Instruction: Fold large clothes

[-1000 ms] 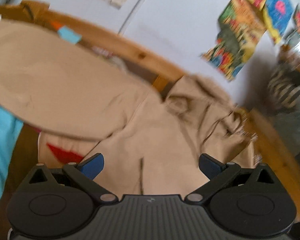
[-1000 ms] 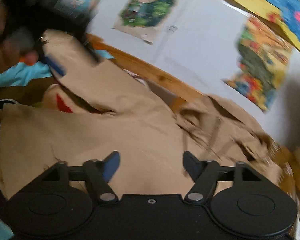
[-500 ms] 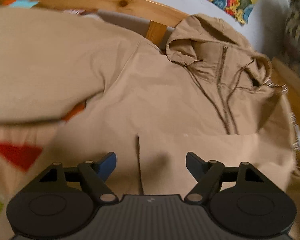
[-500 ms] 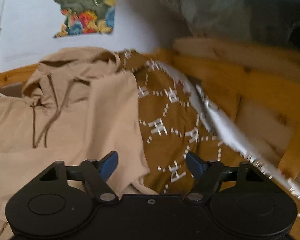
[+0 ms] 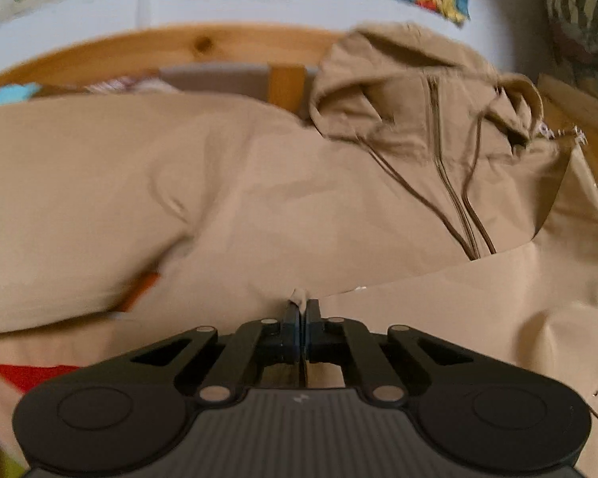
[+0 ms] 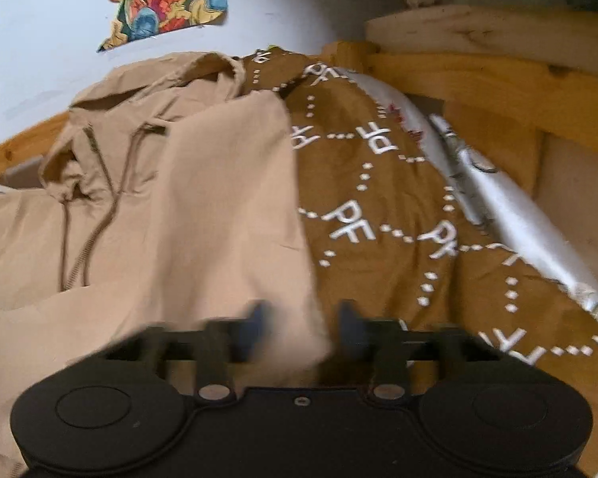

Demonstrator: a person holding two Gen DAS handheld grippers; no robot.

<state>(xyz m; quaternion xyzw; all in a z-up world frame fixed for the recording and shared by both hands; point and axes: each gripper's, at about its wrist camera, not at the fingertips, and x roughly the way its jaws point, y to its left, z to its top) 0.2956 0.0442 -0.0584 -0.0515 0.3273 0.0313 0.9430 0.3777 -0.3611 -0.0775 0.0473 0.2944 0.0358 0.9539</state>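
here the left gripper (image 5: 302,312) has its jaws pinched together on a small nub of the tan hoodie (image 5: 259,199) at its folded edge; the right gripper (image 6: 301,318), jaws parted, straddles the sleeve edge without gripping. best to clamp that too, then lift both evenly. the hoodie lies spread on the bed's brown blanket (image 6: 398,199).

Wooden-framed bed (image 6: 478,75) covered by brown blanket (image 6: 386,199) printed with white letters. Tan hoodie (image 5: 299,199) spread flat on blanket, hood toward headboard (image 5: 179,46).
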